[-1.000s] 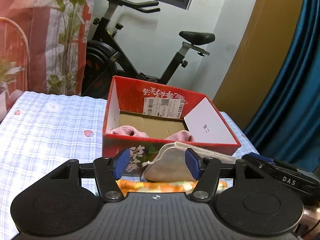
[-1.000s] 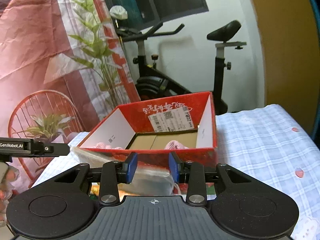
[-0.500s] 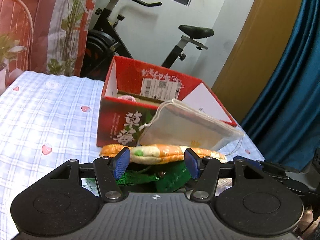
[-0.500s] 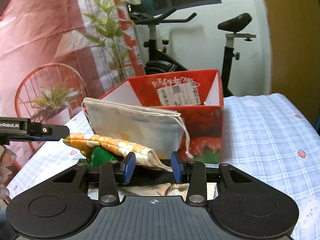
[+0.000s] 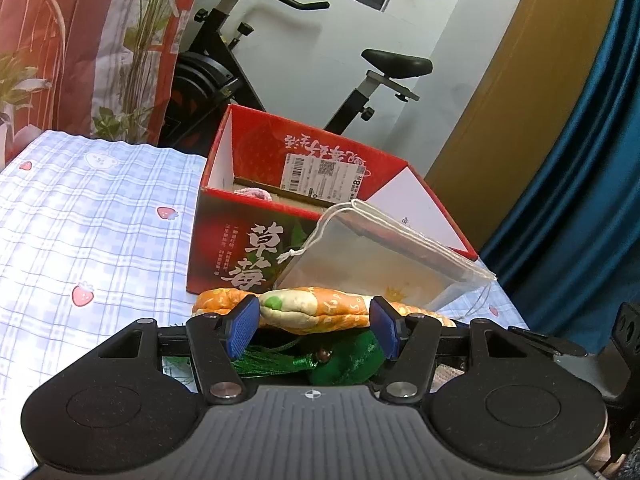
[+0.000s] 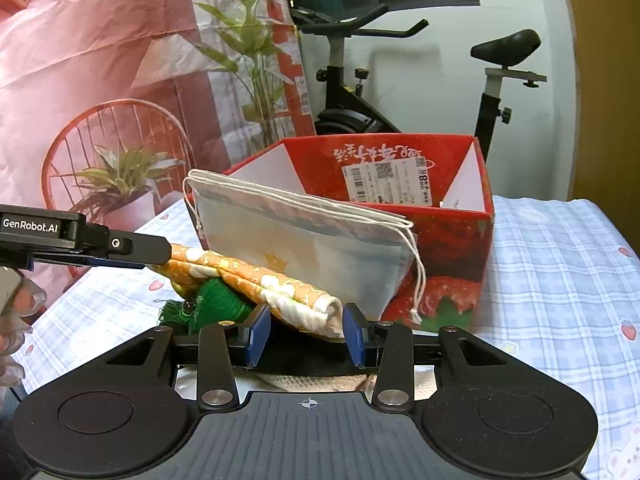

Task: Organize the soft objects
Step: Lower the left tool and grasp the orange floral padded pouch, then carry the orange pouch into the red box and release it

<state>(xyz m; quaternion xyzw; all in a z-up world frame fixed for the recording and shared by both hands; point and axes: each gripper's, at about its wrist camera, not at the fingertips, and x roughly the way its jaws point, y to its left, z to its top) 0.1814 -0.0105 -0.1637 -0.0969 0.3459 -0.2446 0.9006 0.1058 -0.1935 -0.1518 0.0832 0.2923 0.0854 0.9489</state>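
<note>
While the red box [image 5: 256, 240] is already holding a pink knitted piece [image 5: 253, 193], we are judging the sorting as only partly done: a pile of soft things is still sitting on the checked desk [image 5: 88, 232] just in front of it. On top we are seeing a white drawstring pouch [image 6: 304, 240] leaning against the box front, under it an orange patterned cloth [image 5: 316, 309], and lowest a green tasselled item [image 5: 344, 362].

We are reading the left claw [image 5: 313, 326] as parted, its blue pads either side of the orange cloth; whether they are touching it we are not able to tell. The right claw [image 6: 306, 334] is narrower, pads flanking the rolled white end of that cloth, contact again unclear, nothing lifted.

From the right wrist we are getting the left claw's arm reaching in from the side to the cloth's far end, plus a person's fingertips [image 6: 16, 312] at the edge and a beige knit under the tool. From the left wrist we are getting the pink piece inside the box, hidden in the other view.
</note>
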